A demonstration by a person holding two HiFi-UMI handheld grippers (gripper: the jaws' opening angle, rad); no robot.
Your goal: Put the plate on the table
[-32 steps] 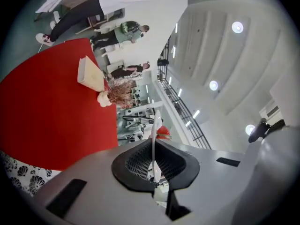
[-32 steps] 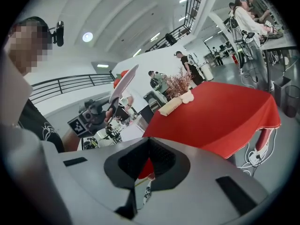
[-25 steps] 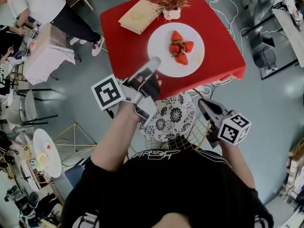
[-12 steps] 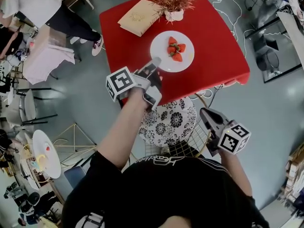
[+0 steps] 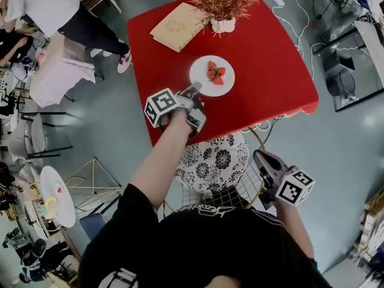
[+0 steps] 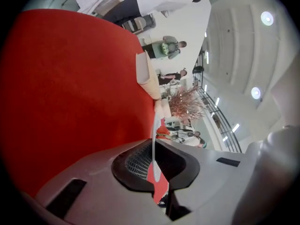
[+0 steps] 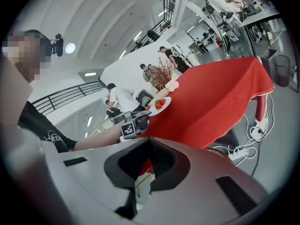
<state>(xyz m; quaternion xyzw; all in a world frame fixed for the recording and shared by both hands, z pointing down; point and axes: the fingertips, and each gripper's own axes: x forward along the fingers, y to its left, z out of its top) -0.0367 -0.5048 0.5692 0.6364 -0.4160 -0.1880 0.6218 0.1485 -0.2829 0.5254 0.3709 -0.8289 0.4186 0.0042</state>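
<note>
Gripping is done by the left gripper [image 5: 193, 90]: its jaws are closed narrowly on the near rim of a round white plate [image 5: 225, 83], and the thin rim is shown edge-on between the dark pads in the left gripper view. A few red strawberries [image 5: 214, 72] are carried on the plate. The plate is held about level over the middle of a square table covered with a red cloth [image 5: 276, 65], a little toward its near edge. Whether the cloth is touched by the plate's underside cannot be told. The left gripper is extended in over the table's near-left corner. At the far-left corner a flat tan book [image 5: 176, 24] is laid. Near the far edge a small white pot of reddish dried twigs [image 5: 223, 23] is set upright, well apart from the plate. The right gripper [image 5: 259, 156] is held off the table, beyond its near edge, with its jaws drawn together and nothing between them. A round stool with a black-and-white flowered seat [image 5: 213, 155] is placed just beyond the near edge, between the two grippers.
</note>
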